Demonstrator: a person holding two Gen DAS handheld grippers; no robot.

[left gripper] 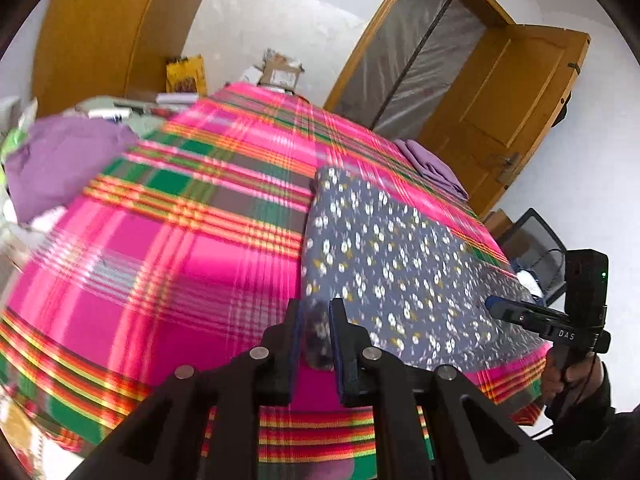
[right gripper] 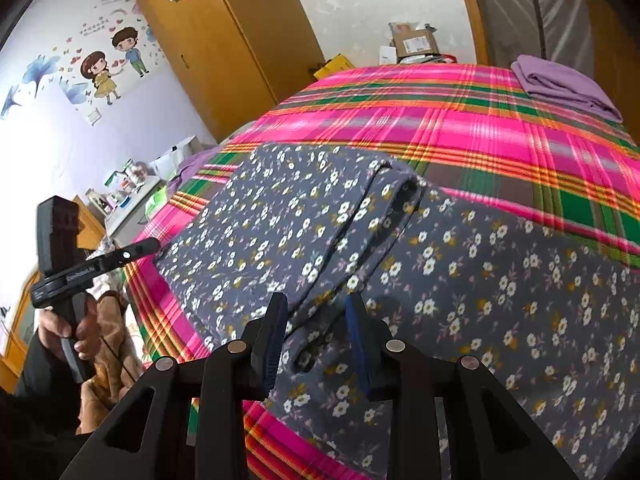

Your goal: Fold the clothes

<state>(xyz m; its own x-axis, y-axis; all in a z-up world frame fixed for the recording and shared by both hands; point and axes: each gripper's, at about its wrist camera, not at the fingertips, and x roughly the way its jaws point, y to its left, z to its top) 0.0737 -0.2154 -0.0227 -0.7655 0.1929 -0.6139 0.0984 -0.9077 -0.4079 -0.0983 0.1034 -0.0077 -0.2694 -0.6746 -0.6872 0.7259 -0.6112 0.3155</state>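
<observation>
The left gripper [left gripper: 314,334] tilts downward over the near edge of the plaid bedspread [left gripper: 160,248], pinching a corner of the grey floral garment [left gripper: 392,256] spread there. The right gripper [right gripper: 316,336] angles down likewise, its jaws parted around a fold of the cloth, pads apparently not pressing.

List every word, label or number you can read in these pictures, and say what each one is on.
"DAS": white letters on the black body of the right gripper, seen from the left wrist.
White lettering on the left gripper body: too blurred to read.
Label on the cardboard box: too small.
Script above the cartoon wall sticker: unreadable.
</observation>
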